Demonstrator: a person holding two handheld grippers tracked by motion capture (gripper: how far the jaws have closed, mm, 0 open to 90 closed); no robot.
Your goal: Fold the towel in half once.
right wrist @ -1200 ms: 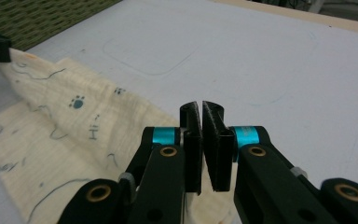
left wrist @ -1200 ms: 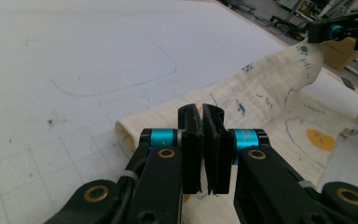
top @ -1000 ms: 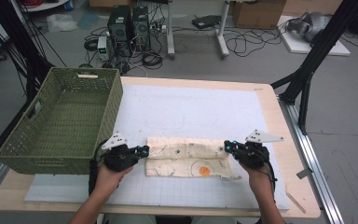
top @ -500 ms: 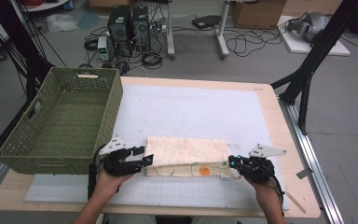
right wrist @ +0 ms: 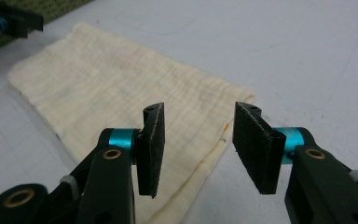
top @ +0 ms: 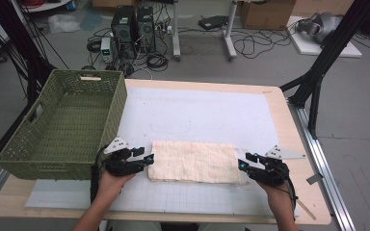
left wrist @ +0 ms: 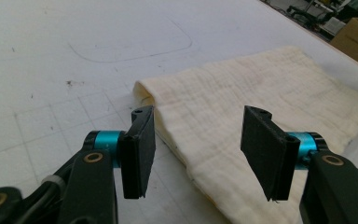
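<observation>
Along the near edge of the counter (top: pixel 270 217), the folded cream cloth (top: pixel 192 161) is seen lying flat on the white gridded mat (top: pixel 202 115), lengthwise between the two hands. The left tool (top: pixel 148 159) is held just off the cloth's left end, released; its jaws have just been opening, and in the left gripper view they stand apart above the folded edge with nothing pinched between them. The right tool (top: pixel 244 162) is held at the cloth's right end, likewise released, its jaws having just been opening and nothing being gripped; the cloth's corner is seen below the gap in the right gripper view.

A fold appears to have been laid down. To do this step well, both tools should be drawn clear without snagging the top layer, so that the edges are kept aligned. If another fold is intended, one short end should be pinched through all layers at once.

Farther off, the green woven basket (top: pixel 62 125) is set at the counter's left edge, well apart from the cloth.
</observation>
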